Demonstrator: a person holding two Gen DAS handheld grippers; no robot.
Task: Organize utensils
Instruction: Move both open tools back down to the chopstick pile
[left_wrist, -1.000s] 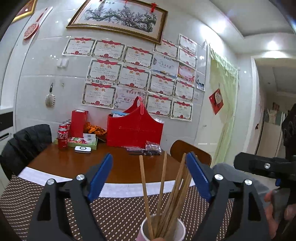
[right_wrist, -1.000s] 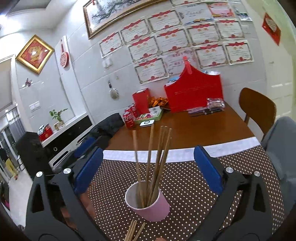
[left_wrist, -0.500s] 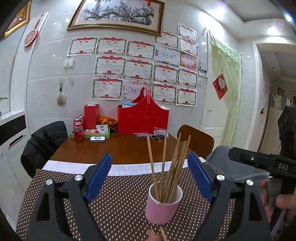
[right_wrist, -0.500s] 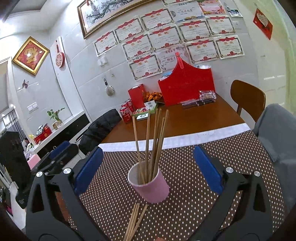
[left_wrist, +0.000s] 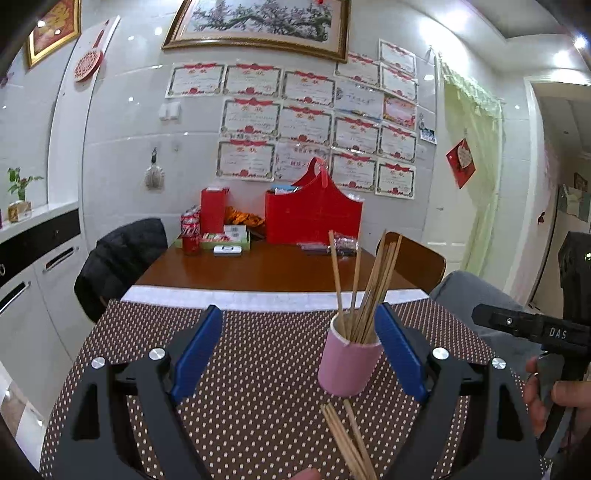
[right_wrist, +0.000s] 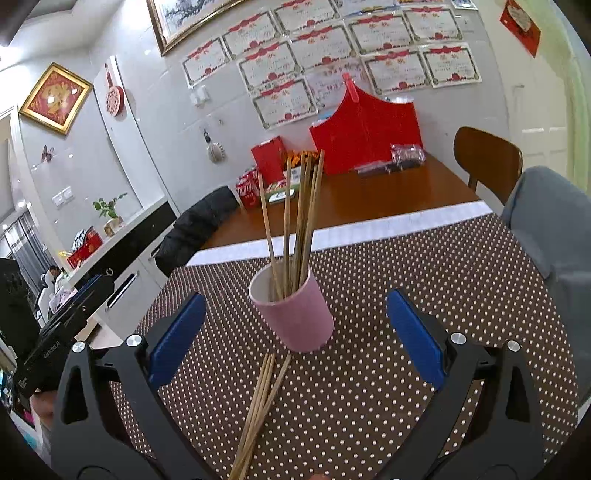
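Both jaws spread wide, gripping nothing, above the loose chopsticks.

Loose chopsticks (right_wrist: 258, 402) lie bundled at lower centre, long axis running toward the pink cup (right_wrist: 295, 314); right gripper (right_wrist: 291, 332) straddles them more squarely than left gripper (left_wrist: 295, 350), on the dotted mat (right_wrist: 369, 369).

I take the red gift bag (left_wrist: 313, 218) at the far end of my worktop (left_wrist: 258, 269) as the mark. Left of it stands a red box (left_wrist: 213, 210), with red soda cans (left_wrist: 190, 230) further left and a white device (left_wrist: 227, 251) lying in front of those. Just right of the bag lies a clear packet (right_wrist: 407, 153), and beyond that a wooden chair (right_wrist: 487, 162). Above the bag, certificates (left_wrist: 295, 122) cover the wall under a framed painting (left_wrist: 258, 26). Far left of the bag a black jacket (left_wrist: 122, 254) drapes a chair. Nearer me than the bag, a brown dotted cloth (left_wrist: 258, 406) covers the worktop.
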